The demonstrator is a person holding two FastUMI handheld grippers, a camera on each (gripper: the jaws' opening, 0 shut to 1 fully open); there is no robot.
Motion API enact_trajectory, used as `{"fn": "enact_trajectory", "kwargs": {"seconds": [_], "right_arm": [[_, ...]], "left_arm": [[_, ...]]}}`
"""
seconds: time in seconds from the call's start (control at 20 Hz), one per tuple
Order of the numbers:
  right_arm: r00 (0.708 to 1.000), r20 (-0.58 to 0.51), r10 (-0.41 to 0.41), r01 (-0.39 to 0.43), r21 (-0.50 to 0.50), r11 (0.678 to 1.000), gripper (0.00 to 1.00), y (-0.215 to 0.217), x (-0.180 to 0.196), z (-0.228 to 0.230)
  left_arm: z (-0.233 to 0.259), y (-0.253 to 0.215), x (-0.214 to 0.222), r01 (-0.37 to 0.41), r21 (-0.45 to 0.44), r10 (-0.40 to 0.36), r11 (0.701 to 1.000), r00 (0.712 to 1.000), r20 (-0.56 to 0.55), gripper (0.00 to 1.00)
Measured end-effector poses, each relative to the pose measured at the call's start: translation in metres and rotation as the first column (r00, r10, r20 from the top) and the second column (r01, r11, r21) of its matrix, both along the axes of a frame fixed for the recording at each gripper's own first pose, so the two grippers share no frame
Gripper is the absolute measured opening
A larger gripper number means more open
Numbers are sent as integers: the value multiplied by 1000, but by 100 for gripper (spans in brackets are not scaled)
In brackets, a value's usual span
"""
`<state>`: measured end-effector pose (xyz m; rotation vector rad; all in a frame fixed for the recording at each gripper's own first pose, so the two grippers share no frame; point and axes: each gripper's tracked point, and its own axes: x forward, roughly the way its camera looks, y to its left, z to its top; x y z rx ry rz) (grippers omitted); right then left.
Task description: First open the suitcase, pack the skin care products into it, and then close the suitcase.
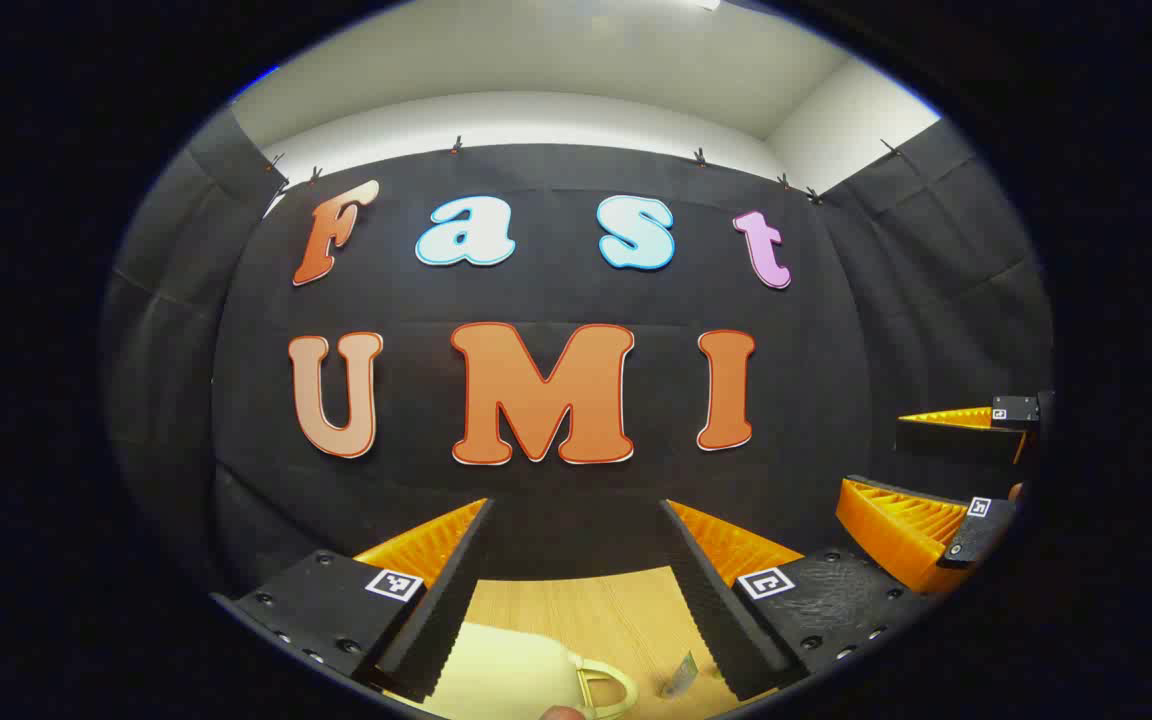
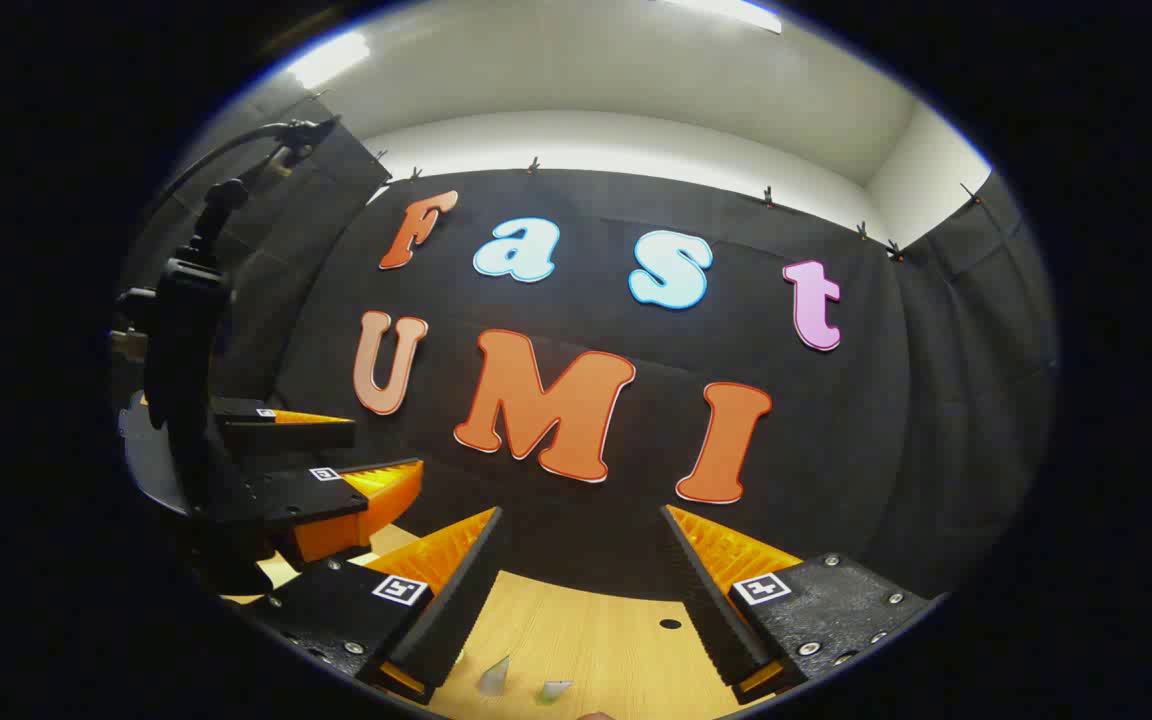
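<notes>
While both grippers (image 1: 576,520) (image 2: 581,525) hover, jaws gape wide, holding nothing.

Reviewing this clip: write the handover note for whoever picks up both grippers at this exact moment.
Left gripper: open, holding nothing, raised and facing the booth wall.
Right gripper: open, holding nothing, also raised; in the left gripper view it shows at the right edge.
Pale cream suitcase with its handle lies on the wooden table below the left gripper; it looks shut, though little of it shows.
Small clear-looking items lie on the table under the right gripper; too small to identify.
Done: nothing visible.
Left: open the suitcase, pack the skin care products, close it.
</notes>
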<state>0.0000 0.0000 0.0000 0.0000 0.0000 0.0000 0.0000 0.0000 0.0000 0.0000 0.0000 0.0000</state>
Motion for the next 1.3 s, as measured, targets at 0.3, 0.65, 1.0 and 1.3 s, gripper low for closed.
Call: {"fn": "enact_trajectory", "kwargs": {"seconds": [0.3,0.65,1.0,1.3], "right_arm": [[994,-80,-71,74,45,996,95,-6,-1,-16],[991,-123,43,-29,110,994,95,-7,3,-39],[993,-111,-30,32,23,999,95,-52,20,-52],[992,-115,-58,57,-6,998,95,-84,30,-63]], "left_arm": [[-11,8,0,14,-7,-14,1000,1000,1,100],[-1,-8,9,-29,14,28,999,999,36,100],[-32,-35,20,23,150,-21,988,1000,-17,100],[-103,-51,21,96,314,-44,945,984,-170,98]]}}
